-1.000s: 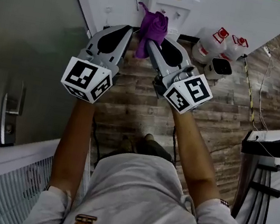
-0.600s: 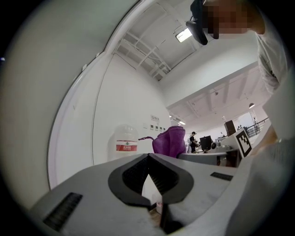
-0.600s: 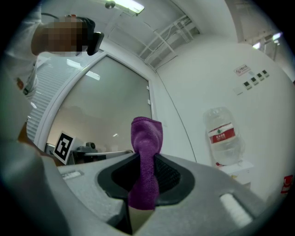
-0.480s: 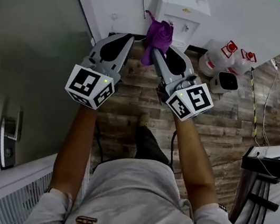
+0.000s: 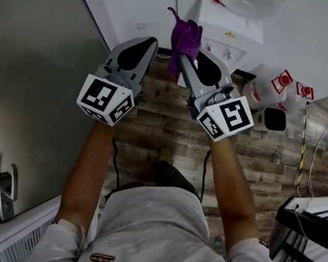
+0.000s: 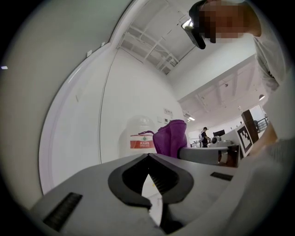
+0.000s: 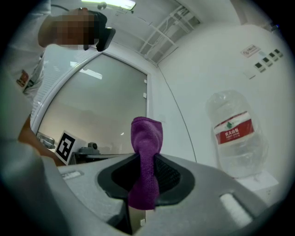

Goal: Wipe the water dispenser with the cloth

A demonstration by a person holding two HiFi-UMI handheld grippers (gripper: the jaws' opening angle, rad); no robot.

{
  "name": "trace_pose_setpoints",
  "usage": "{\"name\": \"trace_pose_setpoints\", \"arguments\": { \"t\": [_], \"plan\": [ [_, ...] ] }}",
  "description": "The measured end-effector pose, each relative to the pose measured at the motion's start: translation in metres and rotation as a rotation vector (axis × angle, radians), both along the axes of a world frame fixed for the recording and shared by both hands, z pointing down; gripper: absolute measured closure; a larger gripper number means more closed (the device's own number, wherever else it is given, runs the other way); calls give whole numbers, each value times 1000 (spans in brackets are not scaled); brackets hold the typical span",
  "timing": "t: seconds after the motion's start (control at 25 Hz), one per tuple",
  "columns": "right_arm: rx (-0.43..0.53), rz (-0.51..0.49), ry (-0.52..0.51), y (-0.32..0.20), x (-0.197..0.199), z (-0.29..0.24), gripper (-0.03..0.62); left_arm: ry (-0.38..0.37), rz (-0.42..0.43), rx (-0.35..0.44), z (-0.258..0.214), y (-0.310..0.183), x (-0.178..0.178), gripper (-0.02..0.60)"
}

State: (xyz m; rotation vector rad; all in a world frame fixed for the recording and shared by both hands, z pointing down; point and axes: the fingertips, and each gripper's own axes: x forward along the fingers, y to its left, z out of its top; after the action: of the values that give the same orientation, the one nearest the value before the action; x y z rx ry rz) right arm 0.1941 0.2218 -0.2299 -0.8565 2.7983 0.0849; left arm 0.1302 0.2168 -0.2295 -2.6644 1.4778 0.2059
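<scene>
A white water dispenser (image 5: 223,28) stands against the white wall, with a clear water bottle (image 7: 237,138) on top bearing a red label. My right gripper (image 5: 180,55) is shut on a purple cloth (image 5: 185,40), which bunches up above its jaws (image 7: 146,159) just in front of the dispenser. In the left gripper view the cloth (image 6: 171,137) shows beside the bottle (image 6: 138,138). My left gripper (image 5: 147,48) is held alongside, left of the right one, its jaws together with nothing between them.
Two spare water bottles (image 5: 281,88) and a small white bin (image 5: 274,119) stand on the wood floor right of the dispenser. A glass door with a handle (image 5: 5,196) is at the left. A dark rack (image 5: 314,226) stands at the right.
Both grippers and the person have come closer to the dispenser, which now shows larger with its bottle at the top edge. The cloth stays held in the right gripper.
</scene>
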Motion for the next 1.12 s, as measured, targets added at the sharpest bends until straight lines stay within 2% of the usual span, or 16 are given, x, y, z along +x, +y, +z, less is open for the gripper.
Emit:
{"name": "trace_pose_setpoints", "arguments": {
  "t": [0.4,0.6,0.88,1.12],
  "plan": [
    [9,-17,99,-102,-16,9,502,-3,-49,-31,27,-91,-11,583],
    [28,3,172,-140,-30,11,502,5,-29,-52,44,-128,-14,583],
    [47,26,276,-206,-60,22,500,92,10,-46,62,-193,-36,583],
    [91,45,440,-266,-97,44,500,128,49,-61,86,-252,-64,583]
  ]
}}
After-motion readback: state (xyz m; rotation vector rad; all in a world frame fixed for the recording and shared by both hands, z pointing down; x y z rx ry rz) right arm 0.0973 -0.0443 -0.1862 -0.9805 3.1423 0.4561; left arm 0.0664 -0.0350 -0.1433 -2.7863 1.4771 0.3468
